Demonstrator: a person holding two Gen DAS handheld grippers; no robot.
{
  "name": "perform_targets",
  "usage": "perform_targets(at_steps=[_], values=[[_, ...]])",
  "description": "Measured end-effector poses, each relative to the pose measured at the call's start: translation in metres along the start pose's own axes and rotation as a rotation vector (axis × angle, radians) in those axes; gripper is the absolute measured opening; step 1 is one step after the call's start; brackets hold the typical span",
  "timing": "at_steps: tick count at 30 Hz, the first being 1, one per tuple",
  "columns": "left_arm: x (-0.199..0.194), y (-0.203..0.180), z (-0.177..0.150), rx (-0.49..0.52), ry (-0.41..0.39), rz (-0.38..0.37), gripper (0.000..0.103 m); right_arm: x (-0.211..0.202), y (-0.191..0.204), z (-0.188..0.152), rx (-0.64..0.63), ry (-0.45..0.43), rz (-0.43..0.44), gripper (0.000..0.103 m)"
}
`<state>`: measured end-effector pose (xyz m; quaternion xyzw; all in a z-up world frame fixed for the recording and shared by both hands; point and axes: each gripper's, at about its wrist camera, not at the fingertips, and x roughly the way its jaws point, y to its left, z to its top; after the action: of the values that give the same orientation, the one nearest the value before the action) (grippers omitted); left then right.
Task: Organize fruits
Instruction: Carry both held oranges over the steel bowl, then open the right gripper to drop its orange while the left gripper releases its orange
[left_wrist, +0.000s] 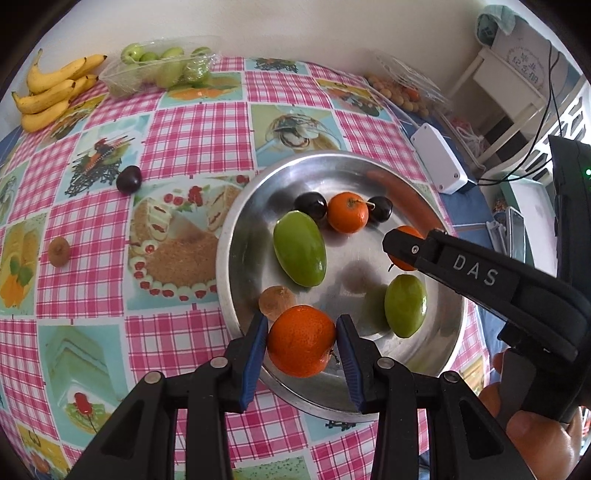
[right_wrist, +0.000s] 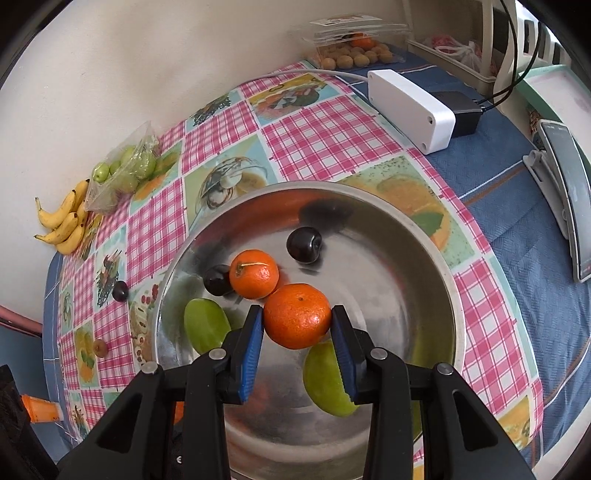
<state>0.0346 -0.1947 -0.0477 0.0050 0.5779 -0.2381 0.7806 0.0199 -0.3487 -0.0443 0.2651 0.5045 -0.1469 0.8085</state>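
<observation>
A steel bowl holds a mandarin, two dark cherries and two green fruits. My left gripper is shut on a mandarin above the bowl's near rim. My right gripper is shut on another mandarin over the bowl's middle; it shows in the left wrist view above the bowl's right side. A brown longan sits at the near-left of the bowl.
On the checked tablecloth lie a loose cherry, a longan, bananas, a tray of green fruits and a box of longans. A white box and a phone stand are at the right.
</observation>
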Motion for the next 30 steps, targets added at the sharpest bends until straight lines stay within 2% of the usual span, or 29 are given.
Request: perform_targets(at_steps=[4, 11, 20, 23, 30], values=[[0.005, -0.002, -0.001, 0.009, 0.020, 0.005, 0.041, 0.003, -0.001, -0.002, 0.011, 0.023, 0.005, 0.039], [0.004, -0.003, 0.001, 0.008, 0.006, 0.004, 0.042, 0.002, -0.001, -0.002, 0.005, 0.023, 0.008, 0.039], [-0.007, 0.011, 0.005, -0.042, -0.026, 0.010, 0.042, -0.002, -0.001, 0.000, -0.003, 0.017, 0.006, 0.040], [-0.013, 0.024, 0.009, -0.079, -0.050, 0.035, 0.042, -0.003, -0.002, -0.001, -0.006, 0.018, 0.002, 0.040], [-0.023, 0.065, 0.017, -0.176, -0.098, 0.145, 0.042, -0.007, 0.012, -0.008, -0.056, 0.026, -0.030, 0.040]])
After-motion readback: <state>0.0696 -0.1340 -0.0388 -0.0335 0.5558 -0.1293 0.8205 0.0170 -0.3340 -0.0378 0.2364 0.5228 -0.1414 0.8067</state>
